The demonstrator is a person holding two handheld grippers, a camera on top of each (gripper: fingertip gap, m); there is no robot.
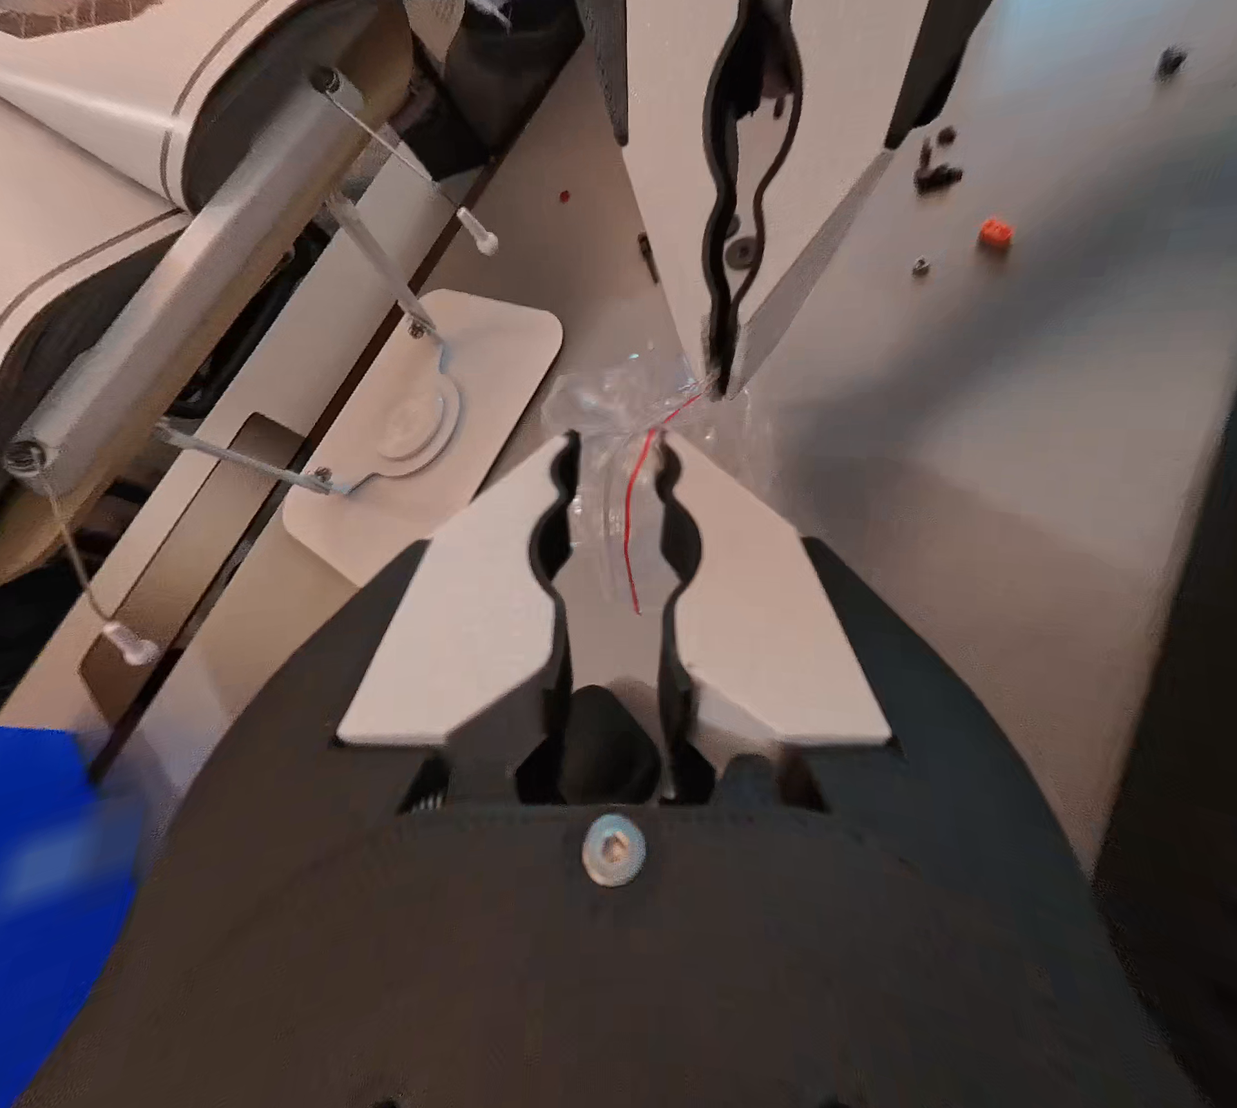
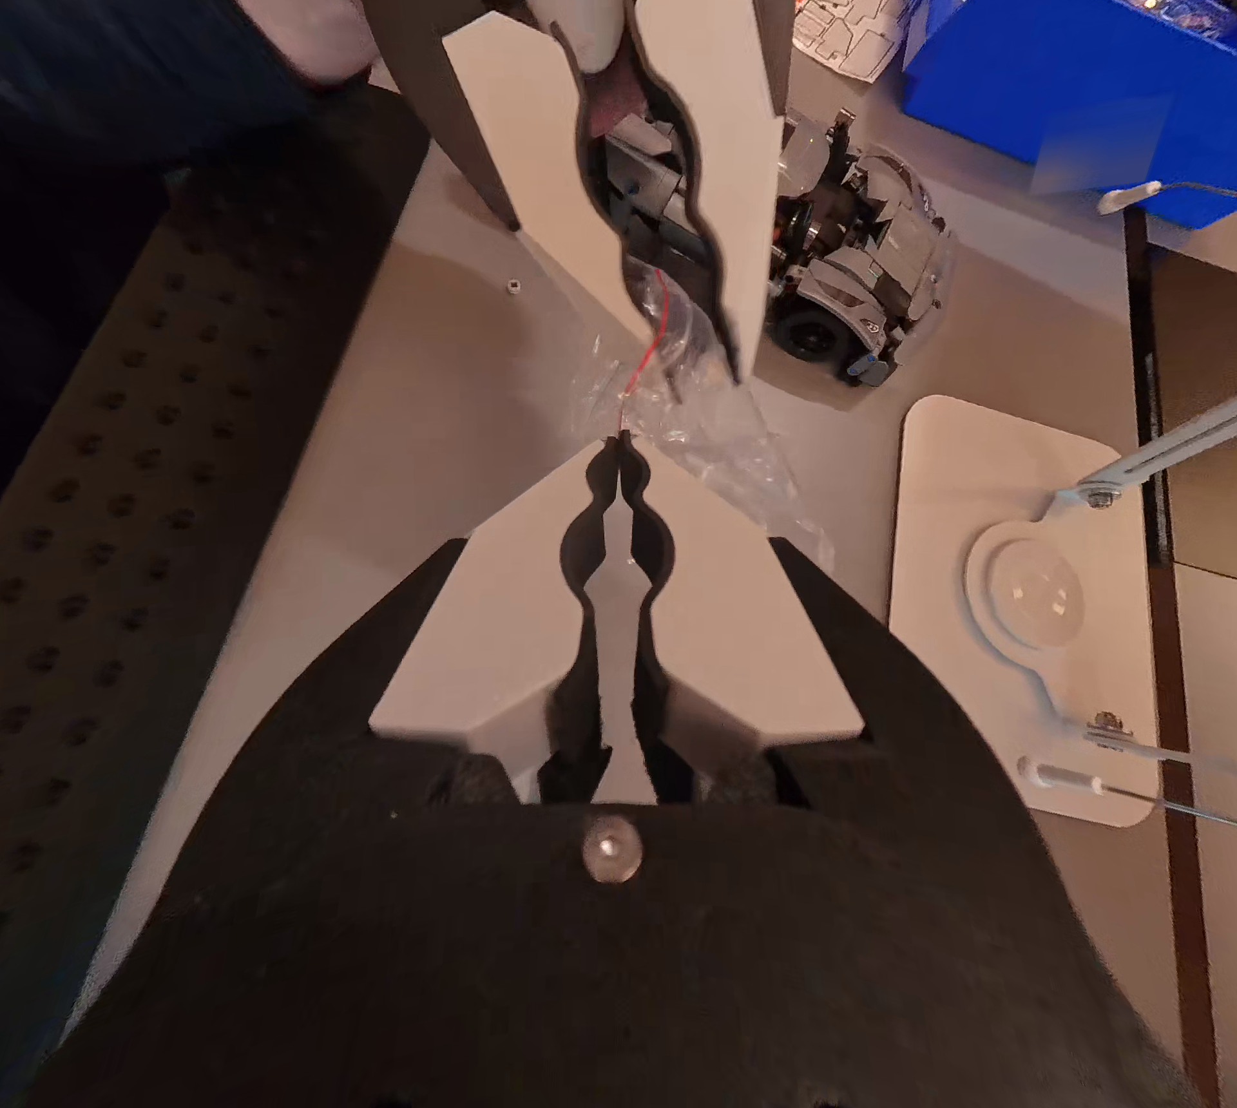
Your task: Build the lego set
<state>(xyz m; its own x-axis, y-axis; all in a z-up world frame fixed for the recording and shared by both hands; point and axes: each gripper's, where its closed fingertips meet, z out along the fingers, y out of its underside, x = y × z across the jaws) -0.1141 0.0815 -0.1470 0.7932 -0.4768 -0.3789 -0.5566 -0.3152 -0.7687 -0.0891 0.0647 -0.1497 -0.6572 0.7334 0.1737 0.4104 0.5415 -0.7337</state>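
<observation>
Between the two pairs of tongs, above the pale worktop (image 2: 415, 406), a small clear plastic bag (image 1: 602, 400) with a thin red line is hanging crumpled and glossy. The right tongs (image 2: 617, 437) are pinching one edge of it with their black wavy tips pressed together. The left tongs (image 1: 616, 440) are standing a little open, and the bag is lying in the gap; I cannot tell if they are gripping it. On the right-hand side in the right wrist view, a grey and black lego car (image 2: 863, 246), partly built, is sitting near a blue bin (image 2: 1044, 72) and a white flat base (image 2: 964, 473) with a round lens. A small orange brick (image 1: 996, 232) is lying alone on open worktop. To the left in this view, a dark perforated board (image 2: 134, 406) is bordering the worktop edge.
</observation>
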